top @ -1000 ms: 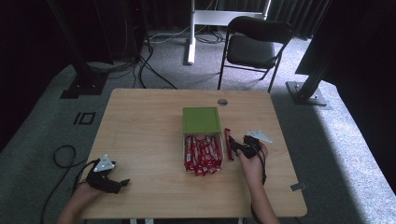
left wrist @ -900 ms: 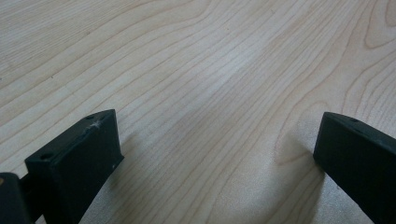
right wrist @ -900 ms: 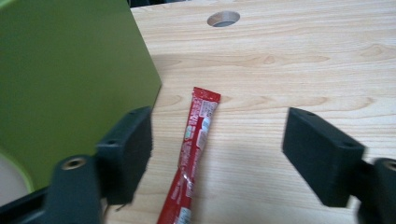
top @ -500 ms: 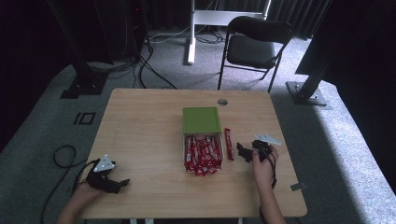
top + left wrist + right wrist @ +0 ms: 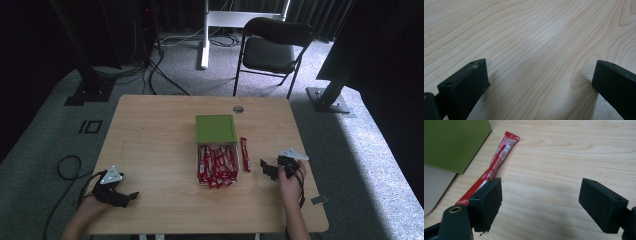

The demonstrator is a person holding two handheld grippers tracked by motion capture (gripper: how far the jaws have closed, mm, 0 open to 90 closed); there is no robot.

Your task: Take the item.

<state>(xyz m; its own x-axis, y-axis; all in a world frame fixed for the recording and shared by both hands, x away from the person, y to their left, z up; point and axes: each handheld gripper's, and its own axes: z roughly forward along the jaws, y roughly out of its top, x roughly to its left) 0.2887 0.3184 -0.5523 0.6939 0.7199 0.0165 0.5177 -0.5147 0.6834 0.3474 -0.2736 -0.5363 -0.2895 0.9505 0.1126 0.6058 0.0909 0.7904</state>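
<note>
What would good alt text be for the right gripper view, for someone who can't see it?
The right gripper hangs with its two black jaws wide open over a light wooden table, nothing between them. One red snack stick lies on the wood beyond the left jaw, beside a green box lid.

Red wrapped stick (image 5: pixel 245 154) lies flat beside the green-lidded box (image 5: pixel 215 129).
</note>
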